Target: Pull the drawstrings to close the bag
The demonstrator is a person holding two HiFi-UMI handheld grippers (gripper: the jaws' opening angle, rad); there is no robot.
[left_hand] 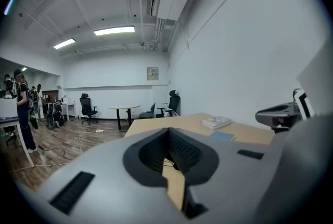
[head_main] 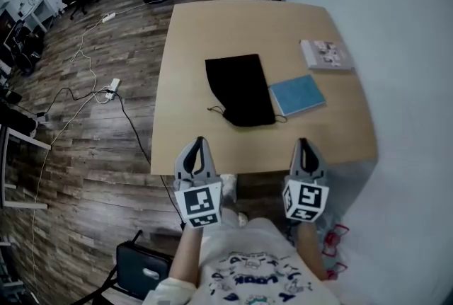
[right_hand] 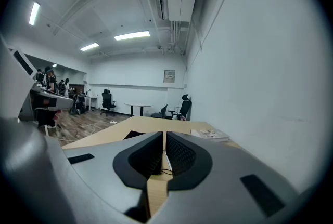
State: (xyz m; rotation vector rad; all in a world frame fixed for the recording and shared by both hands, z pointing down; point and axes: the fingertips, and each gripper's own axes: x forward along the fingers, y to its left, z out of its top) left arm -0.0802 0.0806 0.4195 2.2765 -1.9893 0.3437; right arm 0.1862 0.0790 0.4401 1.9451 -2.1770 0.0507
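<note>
— Left gripper [head_main: 200,143]: how do its jaws stand?
— Pressed together with nothing between them. Its own view shows only bare wood through the slit. It is held over the near edge of the tabletop [head_main: 191,35], toward the left corner.
— And the right gripper [head_main: 303,144]?
— Jaws together too, and empty. It is over the near edge as well, further to the right, and the two grippers are well apart from each other.
— Where is the bag?
— The black bag [head_main: 239,88] lies flat about the middle of the tabletop. The end with the strings points at the near edge, apart from both grippers.
— The strings themselves?
— The left drawstring [head_main: 216,110] trails out at one side of that end and the right drawstring [head_main: 281,118] at the other. Both lie loose on the wood.
— Anything else on there?
— A blue notebook [head_main: 297,95] lies just beside the bag's right side, and a magazine [head_main: 325,54] lies further back, near the right edge.
</note>
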